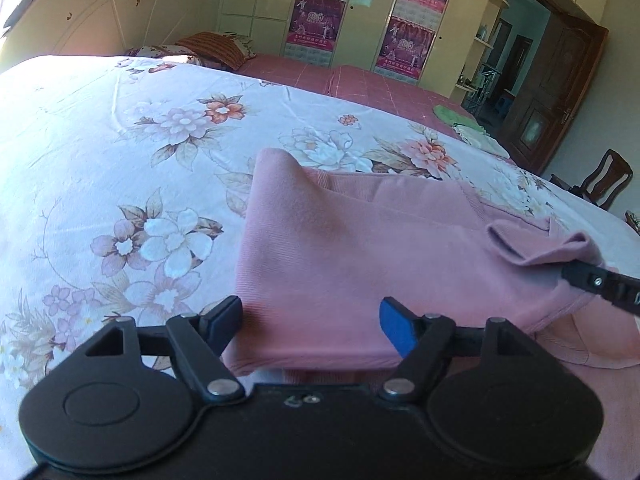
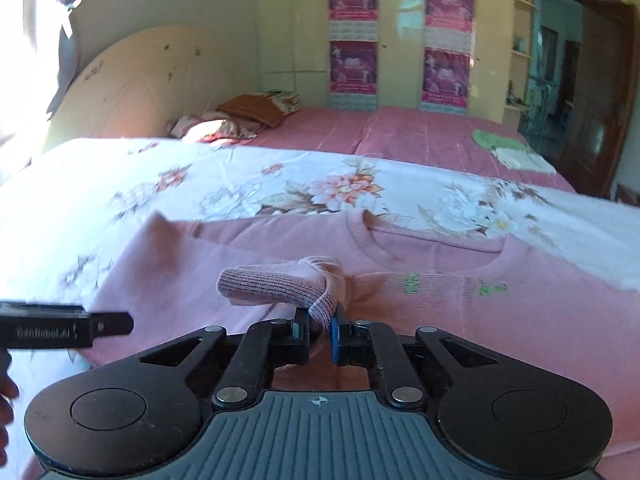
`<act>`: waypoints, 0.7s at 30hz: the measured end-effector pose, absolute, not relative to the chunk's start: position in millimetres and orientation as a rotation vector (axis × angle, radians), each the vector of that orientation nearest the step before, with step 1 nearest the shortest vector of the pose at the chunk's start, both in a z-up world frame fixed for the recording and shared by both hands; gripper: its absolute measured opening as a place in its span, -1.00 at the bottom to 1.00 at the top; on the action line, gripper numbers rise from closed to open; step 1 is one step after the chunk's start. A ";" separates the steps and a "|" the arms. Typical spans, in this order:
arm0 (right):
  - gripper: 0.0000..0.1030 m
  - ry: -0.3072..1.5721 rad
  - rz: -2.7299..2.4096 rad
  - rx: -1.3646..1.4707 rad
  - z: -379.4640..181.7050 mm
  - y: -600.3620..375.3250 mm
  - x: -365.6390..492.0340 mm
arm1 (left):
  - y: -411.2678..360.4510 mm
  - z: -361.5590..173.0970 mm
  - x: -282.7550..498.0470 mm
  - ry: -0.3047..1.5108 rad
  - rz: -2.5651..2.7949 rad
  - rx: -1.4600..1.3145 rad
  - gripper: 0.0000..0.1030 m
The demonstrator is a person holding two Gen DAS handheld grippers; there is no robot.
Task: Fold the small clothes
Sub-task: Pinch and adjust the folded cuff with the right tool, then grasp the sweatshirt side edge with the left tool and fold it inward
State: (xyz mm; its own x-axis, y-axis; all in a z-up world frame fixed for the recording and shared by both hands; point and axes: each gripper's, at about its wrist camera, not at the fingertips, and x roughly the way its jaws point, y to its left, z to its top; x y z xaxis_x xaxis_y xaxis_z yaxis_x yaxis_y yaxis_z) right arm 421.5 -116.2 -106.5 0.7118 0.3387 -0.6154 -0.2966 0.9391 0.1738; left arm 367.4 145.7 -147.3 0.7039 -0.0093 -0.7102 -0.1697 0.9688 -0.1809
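Small pink knit sweater (image 2: 420, 312) lies flat on the white floral bedsheet (image 1: 120, 152), left side folded in, neckline away from me. My right gripper (image 2: 323, 330) is clamped tight on the ribbed sleeve cuff (image 2: 272, 286), lifting it off the body. My left gripper (image 1: 310, 322) hangs over the folded edge, fingers spread apart, nothing pinched. Maroon bedspread (image 2: 400, 132) and wardrobe (image 2: 400, 40) behind.
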 end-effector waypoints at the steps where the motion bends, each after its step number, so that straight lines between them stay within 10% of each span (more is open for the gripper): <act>1: -0.83 0.690 0.325 0.089 -101.9 -129.1 422.8 | 142.7 -147.9 368.7 0.789 0.087 -0.233 0.52; 10: -0.82 0.875 0.201 0.271 -134.1 -209.0 419.4 | 123.7 -169.9 373.2 0.837 0.061 -0.190 0.24; 17: -0.36 0.773 0.168 0.234 -122.2 -213.2 416.4 | 134.2 -169.1 371.3 0.819 0.087 -0.238 -0.61; 19: -0.37 0.752 0.161 0.257 -117.8 -215.6 418.4 | 136.0 -169.2 370.3 0.815 0.091 -0.250 -0.66; 21: -0.88 0.761 0.129 0.278 -118.6 -224.0 422.0 | 135.3 -169.2 368.8 0.810 0.090 -0.246 -0.70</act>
